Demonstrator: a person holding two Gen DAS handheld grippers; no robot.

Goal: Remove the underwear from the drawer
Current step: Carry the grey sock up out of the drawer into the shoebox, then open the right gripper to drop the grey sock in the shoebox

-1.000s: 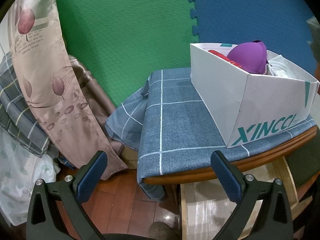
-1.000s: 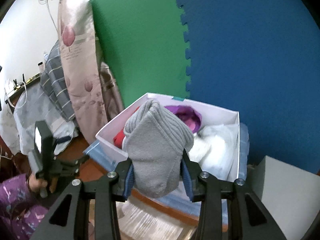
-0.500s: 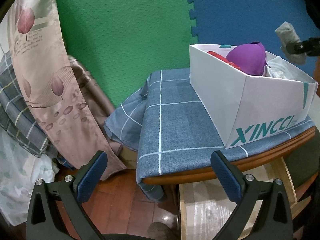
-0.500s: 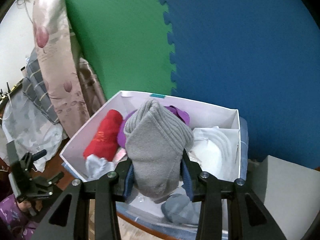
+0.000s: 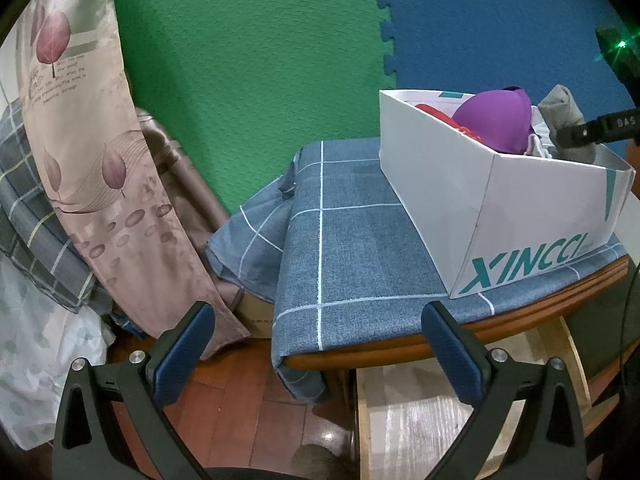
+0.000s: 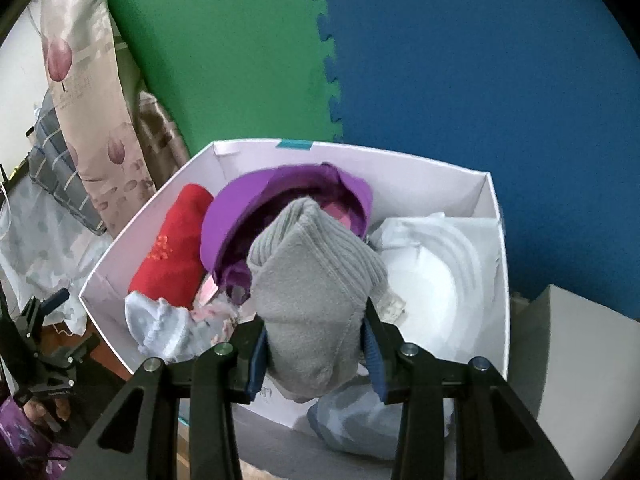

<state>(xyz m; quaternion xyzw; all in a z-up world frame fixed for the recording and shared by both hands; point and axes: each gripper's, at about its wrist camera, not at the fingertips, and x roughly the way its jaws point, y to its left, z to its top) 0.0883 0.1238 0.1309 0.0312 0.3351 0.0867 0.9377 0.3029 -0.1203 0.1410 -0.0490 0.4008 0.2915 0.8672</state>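
Note:
My right gripper (image 6: 314,344) is shut on a folded grey knit garment (image 6: 312,280) and holds it just above the inside of the white cardboard box (image 6: 496,240). The box holds a purple bra (image 6: 248,208), a red rolled item (image 6: 172,248), a white garment (image 6: 432,272) and pale socks (image 6: 160,324). The left wrist view shows the same box (image 5: 440,184) on the table, the purple bra (image 5: 496,124) poking out, and the grey garment (image 5: 560,120) at the rim. My left gripper (image 5: 320,344) stands open and empty in front of the table edge.
A blue checked cloth (image 5: 352,240) covers the round wooden table. Below its edge sits a pale wooden frame (image 5: 420,420). Patterned curtains (image 5: 100,160) hang at the left. Green and blue foam mats (image 5: 260,60) line the wall. A blue-grey bundle (image 6: 352,416) lies by the box's near wall.
My right gripper has carried the grey garment forward and down, from in front of the box to just over its contents. In the left wrist view it came in from the right. The left gripper kept still.

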